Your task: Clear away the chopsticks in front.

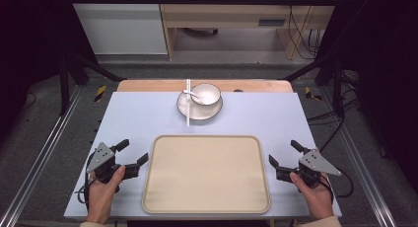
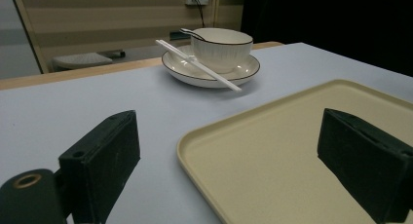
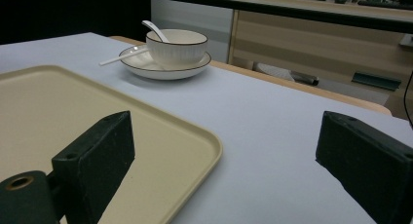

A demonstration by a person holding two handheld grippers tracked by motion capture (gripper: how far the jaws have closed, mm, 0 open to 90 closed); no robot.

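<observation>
A beige tray lies empty at the front middle of the pale blue table. Behind it a white bowl stands on a white plate, with a white spoon in the bowl and white chopsticks laid across the plate's left side. My left gripper rests open at the tray's left edge, nothing between its jaws. At the tray's right edge my right gripper is open and empty too. The bowl and tray show ahead in the left gripper view, and the bowl and tray in the right gripper view.
The table's wooden back edge runs behind the plate. Beyond it stand a wooden desk and cables on the floor. Dark frame bars flank both sides of the table.
</observation>
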